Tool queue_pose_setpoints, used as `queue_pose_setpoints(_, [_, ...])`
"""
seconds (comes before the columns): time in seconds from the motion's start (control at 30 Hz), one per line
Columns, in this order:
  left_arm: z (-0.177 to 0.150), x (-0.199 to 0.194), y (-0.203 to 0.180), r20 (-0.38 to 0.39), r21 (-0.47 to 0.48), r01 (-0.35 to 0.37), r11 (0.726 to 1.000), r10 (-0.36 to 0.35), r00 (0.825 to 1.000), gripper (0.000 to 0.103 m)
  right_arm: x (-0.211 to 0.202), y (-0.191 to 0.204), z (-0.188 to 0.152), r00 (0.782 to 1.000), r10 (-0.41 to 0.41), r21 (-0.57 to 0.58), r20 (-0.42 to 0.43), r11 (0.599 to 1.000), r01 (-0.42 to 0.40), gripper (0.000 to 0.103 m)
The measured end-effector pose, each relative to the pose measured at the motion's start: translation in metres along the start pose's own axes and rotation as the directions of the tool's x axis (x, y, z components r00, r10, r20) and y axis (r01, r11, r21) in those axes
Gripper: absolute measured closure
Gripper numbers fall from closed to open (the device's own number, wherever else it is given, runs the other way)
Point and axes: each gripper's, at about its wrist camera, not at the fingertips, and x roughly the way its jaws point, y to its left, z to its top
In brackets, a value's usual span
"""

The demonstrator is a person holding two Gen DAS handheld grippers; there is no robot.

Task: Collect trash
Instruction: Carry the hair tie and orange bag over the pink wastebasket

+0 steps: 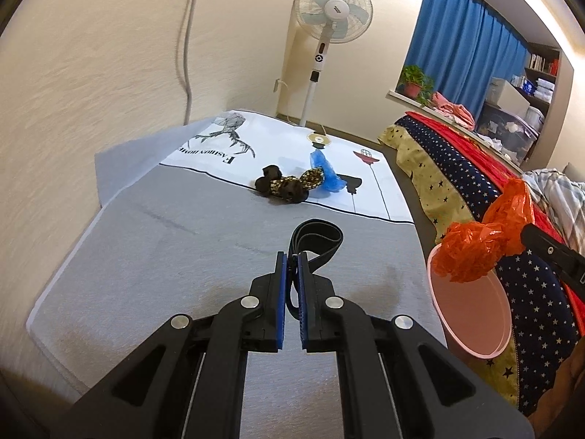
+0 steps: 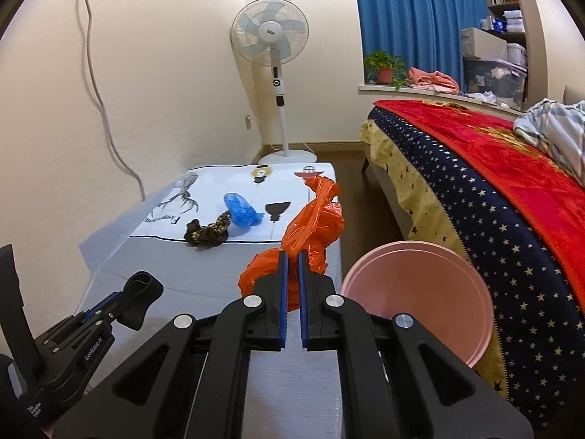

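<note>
The left gripper [image 1: 291, 256] is clenched on a black band [image 1: 317, 241], which it holds lifted over the grey mat [image 1: 164, 256]. The right gripper [image 2: 292, 254] is clenched on an orange plastic bag [image 2: 314, 219], and the bag hangs just above the rim of the pink bin [image 2: 420, 285] that stands beside the bed [image 2: 493, 190]. Farther on the mat, a dark scrunchie [image 1: 285, 184] lies touching a crumpled blue bag [image 1: 325, 172], well apart from both grippers

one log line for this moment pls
left gripper: shut on black band | right gripper: shut on orange bag | pink bin: beside bed | remaining: blue wrapper
</note>
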Motion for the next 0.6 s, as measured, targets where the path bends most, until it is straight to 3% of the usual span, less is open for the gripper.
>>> queue_pose_setpoints(0.6, [0.0, 0.008, -0.025, -0.001, 0.046, 0.013, 0.999, -0.013, 1.0, 0.097, 0.001, -0.03, -0.001, 0.998, -0.063, 0.031, 0.004, 0.998, 0.063, 0.098])
